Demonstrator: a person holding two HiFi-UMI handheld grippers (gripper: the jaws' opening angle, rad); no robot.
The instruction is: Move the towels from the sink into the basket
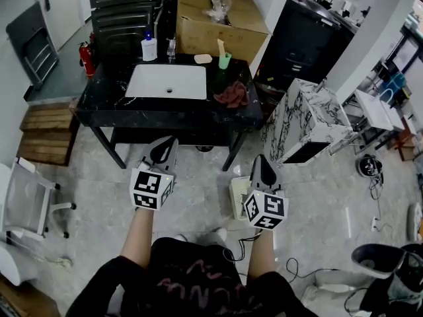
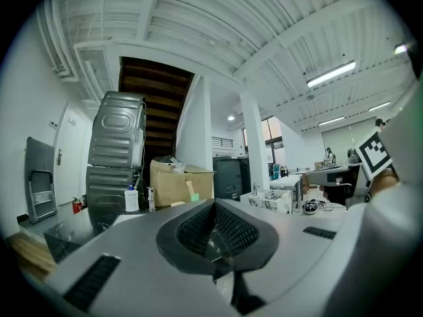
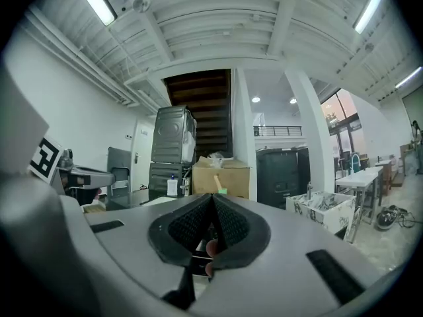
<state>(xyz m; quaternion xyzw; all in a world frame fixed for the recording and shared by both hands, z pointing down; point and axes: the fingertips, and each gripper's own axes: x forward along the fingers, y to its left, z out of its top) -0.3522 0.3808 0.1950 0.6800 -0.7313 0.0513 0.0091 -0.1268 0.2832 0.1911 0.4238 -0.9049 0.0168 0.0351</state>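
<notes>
Presently left claw [image 1: 168, 144] and right claw [image 1: 260, 161] sit closed.

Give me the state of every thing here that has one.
left gripper: shut, empty.
right gripper: shut, empty.
sink: no towel in it.
towel: crumpled on the counter, right of the sink.
cardboard box: top open.
basket: on the floor, contents hidden.
</notes>
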